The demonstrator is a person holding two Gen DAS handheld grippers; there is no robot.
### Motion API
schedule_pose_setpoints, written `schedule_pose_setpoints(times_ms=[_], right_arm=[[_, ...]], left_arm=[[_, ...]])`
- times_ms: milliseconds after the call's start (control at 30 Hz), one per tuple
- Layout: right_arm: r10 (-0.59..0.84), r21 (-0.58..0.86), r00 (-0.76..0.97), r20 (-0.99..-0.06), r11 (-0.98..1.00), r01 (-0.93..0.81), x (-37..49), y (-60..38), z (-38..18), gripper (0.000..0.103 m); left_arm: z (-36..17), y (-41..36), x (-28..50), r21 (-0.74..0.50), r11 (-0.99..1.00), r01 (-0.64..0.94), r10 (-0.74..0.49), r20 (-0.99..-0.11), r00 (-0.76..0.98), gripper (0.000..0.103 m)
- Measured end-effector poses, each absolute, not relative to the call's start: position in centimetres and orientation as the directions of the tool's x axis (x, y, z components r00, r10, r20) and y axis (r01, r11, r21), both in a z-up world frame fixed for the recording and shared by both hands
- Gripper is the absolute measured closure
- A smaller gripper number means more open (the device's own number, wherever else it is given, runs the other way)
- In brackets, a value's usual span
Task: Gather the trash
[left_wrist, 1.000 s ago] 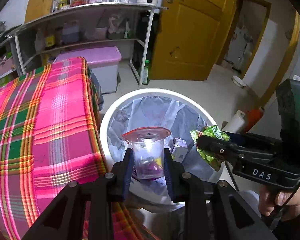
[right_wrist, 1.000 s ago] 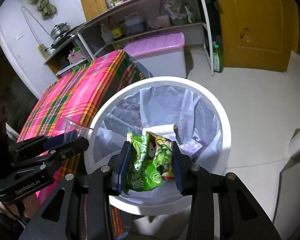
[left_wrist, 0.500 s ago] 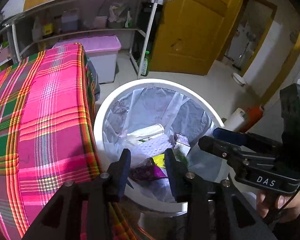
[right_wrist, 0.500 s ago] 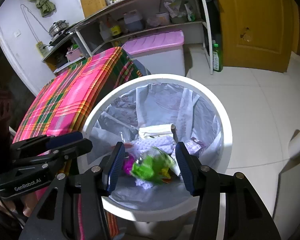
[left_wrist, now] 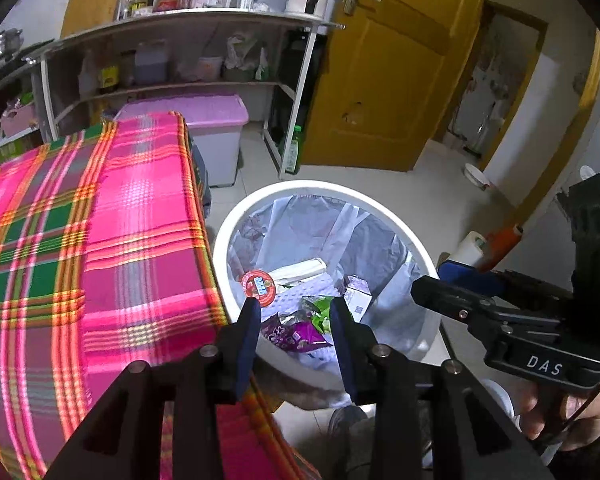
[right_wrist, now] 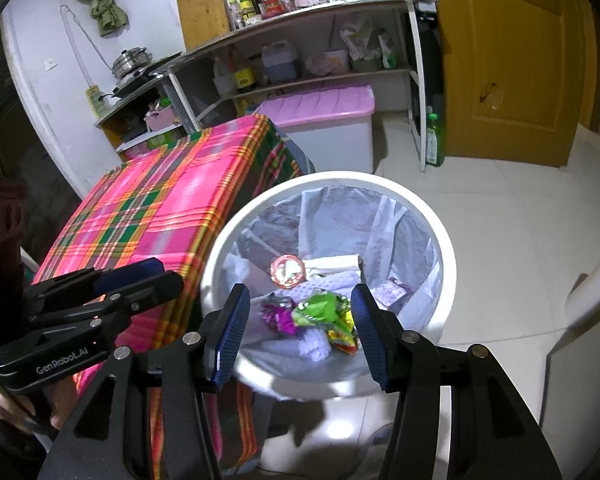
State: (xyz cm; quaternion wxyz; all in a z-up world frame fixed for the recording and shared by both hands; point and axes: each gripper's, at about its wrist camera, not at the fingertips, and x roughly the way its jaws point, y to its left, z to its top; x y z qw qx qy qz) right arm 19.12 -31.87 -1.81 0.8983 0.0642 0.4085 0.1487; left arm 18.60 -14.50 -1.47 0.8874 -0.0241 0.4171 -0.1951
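table [left_wrist: 100, 240] with plaid cloth looks bare | left gripper [left_wrist: 294, 312] jaws apart, holding nothing | bin [left_wrist: 380, 204] holds cup [left_wrist: 259, 287] and green wrapper [right_wrist: 320, 308] | right gripper [right_wrist: 296, 320] spread wide, empty | probably best lift both clear of the rim before swinging back

"DAS" on right tool [left_wrist: 440, 288]; "GenRobot.AI" on left tool [right_wrist: 156, 276].

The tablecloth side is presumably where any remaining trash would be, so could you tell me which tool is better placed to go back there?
Left, probably. The left tool hangs open at the plaid tablecloth edge, while the right tool, also open, sits over the trash bin, farther from the table.
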Motion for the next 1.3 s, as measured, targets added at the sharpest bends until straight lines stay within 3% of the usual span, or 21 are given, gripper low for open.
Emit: schedule_pose_setpoints(times_ms=[600, 1300], right_arm=[[0.322, 0.192, 0.697, -0.641, 0.946, -0.261, 11.1, -28.6, 1.9, 0.049], [0.294, 0.141, 0.723, -0.625, 0.954, -0.265, 6.4, -27.8, 1.6, 0.049]], left_arm=[[2.9, -11.6, 10.0, -0.167, 0.929, 0.33, -0.358, -0.633, 0.686, 0.068], [3.5, -10.4, 4.5, -0.107, 0.948, 0.298, -0.303, -0.582, 0.754, 0.068]])
